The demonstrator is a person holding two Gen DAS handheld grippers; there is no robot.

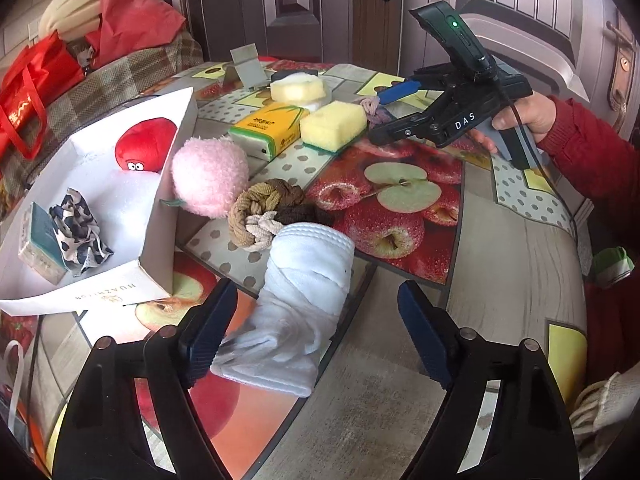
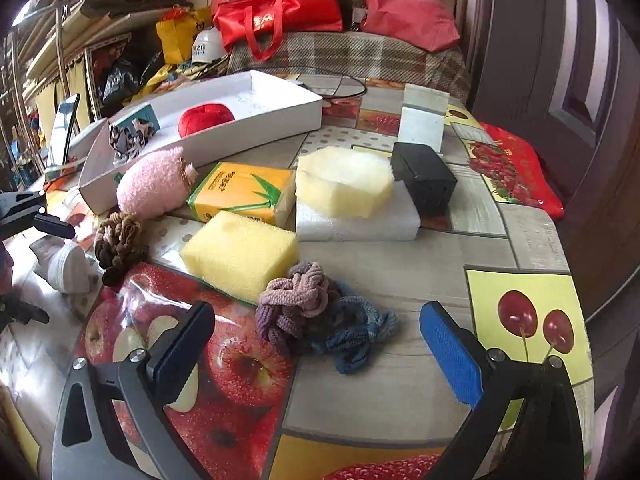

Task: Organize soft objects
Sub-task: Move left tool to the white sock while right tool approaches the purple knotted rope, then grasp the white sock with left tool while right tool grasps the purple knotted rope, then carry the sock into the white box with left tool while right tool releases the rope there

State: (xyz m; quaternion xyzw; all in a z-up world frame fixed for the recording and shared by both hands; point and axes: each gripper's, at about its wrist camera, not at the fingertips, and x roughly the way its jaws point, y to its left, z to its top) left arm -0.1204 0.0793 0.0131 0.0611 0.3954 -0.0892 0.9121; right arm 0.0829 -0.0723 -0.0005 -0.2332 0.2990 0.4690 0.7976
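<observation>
A rolled white towel (image 1: 298, 296) lies on the table between the wide-open fingers of my left gripper (image 1: 312, 340); its near end touches the left finger. A white box (image 1: 100, 216) at the left holds a red plush (image 1: 146, 148), a spotted cloth (image 1: 80, 232) and a small pack. Beside the box lie a pink plush (image 1: 210, 176) and brown hair ties (image 1: 264, 208). My right gripper (image 2: 320, 356) is open just above a pile of mauve and blue hair ties (image 2: 316, 312). Behind them lie a yellow sponge (image 2: 242, 254), a foam block (image 2: 344, 180) and a tissue pack (image 2: 244, 192).
A black box (image 2: 424, 184) and a white stand (image 2: 422, 116) sit at the back of the table. Red bags (image 2: 280, 12) lie on a plaid-covered surface behind. The table's edge (image 2: 580, 280) curves at the right by a dark door.
</observation>
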